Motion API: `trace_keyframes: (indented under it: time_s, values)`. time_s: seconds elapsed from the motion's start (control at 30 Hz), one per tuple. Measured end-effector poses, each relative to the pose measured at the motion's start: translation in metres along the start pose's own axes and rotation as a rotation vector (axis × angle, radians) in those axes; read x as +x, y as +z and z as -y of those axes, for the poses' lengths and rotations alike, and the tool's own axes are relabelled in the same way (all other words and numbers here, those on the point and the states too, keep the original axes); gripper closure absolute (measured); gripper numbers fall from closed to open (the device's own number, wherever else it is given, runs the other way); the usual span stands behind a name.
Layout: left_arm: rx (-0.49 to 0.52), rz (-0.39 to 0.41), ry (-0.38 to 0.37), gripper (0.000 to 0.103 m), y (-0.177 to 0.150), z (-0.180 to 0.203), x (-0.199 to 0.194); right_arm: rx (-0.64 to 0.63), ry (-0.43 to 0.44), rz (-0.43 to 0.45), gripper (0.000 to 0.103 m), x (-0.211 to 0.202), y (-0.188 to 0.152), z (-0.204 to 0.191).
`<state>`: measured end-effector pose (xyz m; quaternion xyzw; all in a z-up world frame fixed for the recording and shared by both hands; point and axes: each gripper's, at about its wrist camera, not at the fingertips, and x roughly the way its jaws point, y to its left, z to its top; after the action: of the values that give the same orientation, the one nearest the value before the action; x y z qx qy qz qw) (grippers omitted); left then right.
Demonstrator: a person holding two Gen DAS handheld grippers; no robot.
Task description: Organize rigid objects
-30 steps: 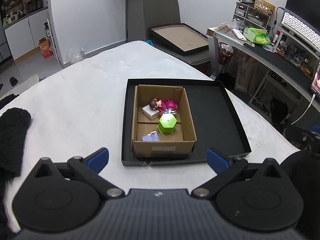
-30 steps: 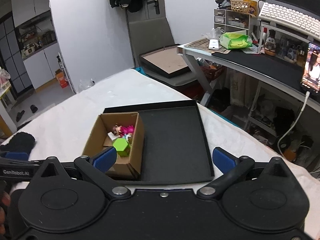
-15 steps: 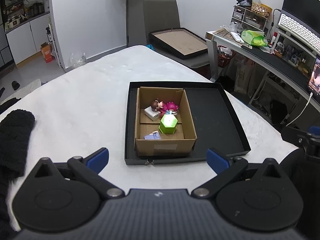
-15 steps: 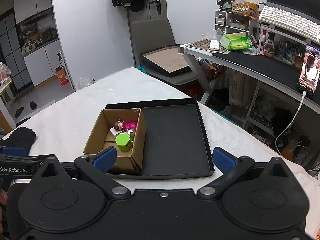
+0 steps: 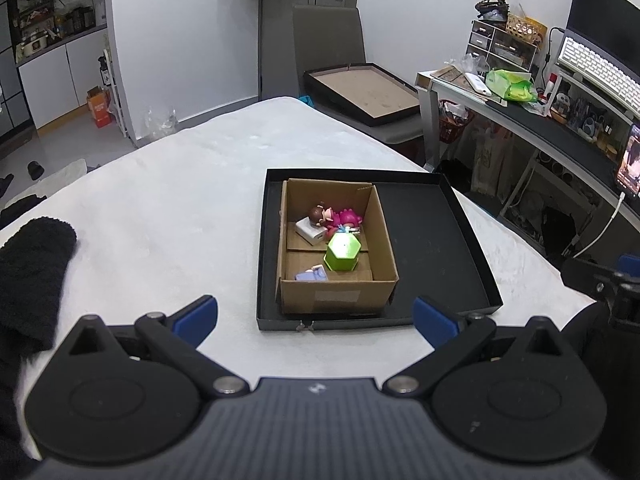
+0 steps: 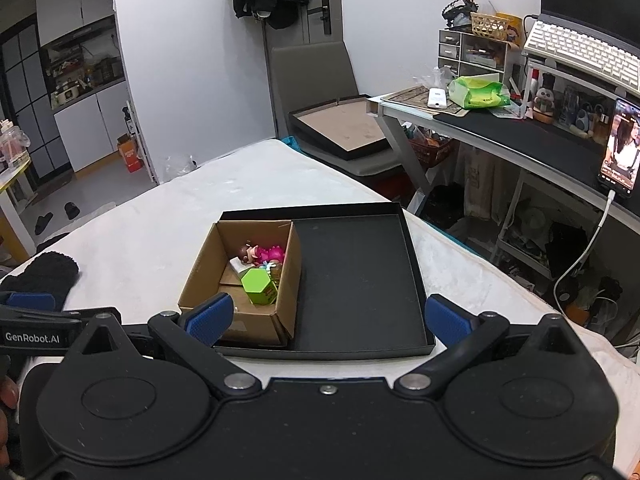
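With the left gripper (image 5: 315, 316) and right gripper (image 6: 326, 318) both held wide open and empty short of the black tray (image 5: 440, 240), the crowded toys (image 5: 336, 236) inside its cardboard box (image 5: 340, 294) could be knocked or mis-grasped, or the light box shifted.

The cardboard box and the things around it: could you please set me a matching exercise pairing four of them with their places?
Things:
1. green hexagonal pot
2. cardboard box
3. black tray
4. black fuzzy cloth

Places:
A. on the white surface, left of the tray
B. inside the cardboard box
C. directly on the white surface, holding the box
D. in the tray's left half

Pairs: 1-B, 2-D, 3-C, 4-A
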<state>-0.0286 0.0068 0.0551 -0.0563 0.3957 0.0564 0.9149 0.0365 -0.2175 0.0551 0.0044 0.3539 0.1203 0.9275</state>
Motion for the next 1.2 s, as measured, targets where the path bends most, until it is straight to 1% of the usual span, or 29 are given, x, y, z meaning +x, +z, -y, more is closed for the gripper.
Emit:
trace_keyframes:
  time_s: [0.3,1.03,1.2]
  values:
    - [0.011,0.011,0.011,0.000,-0.0018,0.0002,-0.0061,0.002,-0.005,0.012,0.000,-0.0032,0.0009,-0.0015]
    - [0.002,0.005,0.011,0.000,-0.0013,-0.0021,-0.0052,0.005,-0.003,0.009,0.000,-0.0027,-0.0006,-0.0009]
    - [0.001,0.021,0.000,0.000,0.0006,-0.0023,-0.0077,0.008,-0.002,0.012,0.000,-0.0026,0.0004,-0.0003]
